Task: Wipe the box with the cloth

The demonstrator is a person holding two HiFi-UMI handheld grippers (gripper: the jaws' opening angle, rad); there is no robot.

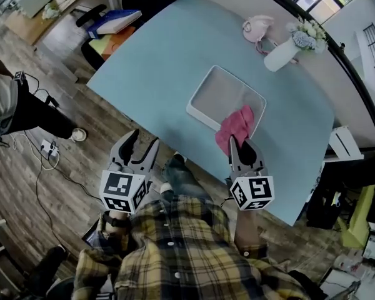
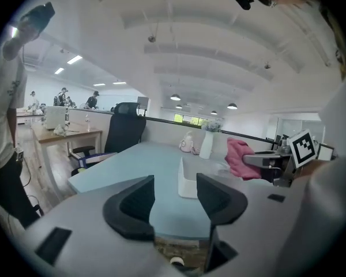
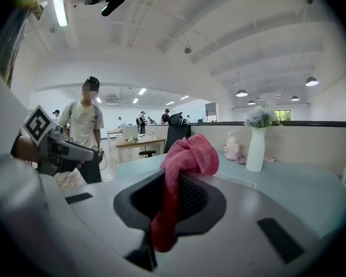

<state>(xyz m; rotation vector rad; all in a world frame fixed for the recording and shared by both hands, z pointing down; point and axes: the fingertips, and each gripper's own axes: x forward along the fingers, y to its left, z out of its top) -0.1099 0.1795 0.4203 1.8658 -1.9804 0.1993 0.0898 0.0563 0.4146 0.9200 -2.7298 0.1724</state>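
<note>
A shallow white box [image 1: 220, 96] lies on the pale blue table [image 1: 162, 61]; its near wall shows in the left gripper view as the white box [image 2: 187, 180]. My right gripper [image 1: 240, 147] is shut on a pink cloth [image 1: 235, 125], held just above the box's near right corner. In the right gripper view the pink cloth [image 3: 181, 166] is pinched between the jaws and bunches up above them. My left gripper [image 1: 139, 147] stands open off the table's near edge, left of the box, with nothing between its fingers [image 2: 132, 209].
A white vase with flowers [image 1: 286, 50] and a pink object [image 1: 257, 27] stand at the table's far side. An office chair [image 1: 106, 33] sits off the left corner. A person [image 1: 12, 105] stands on the wooden floor at left, with cables nearby.
</note>
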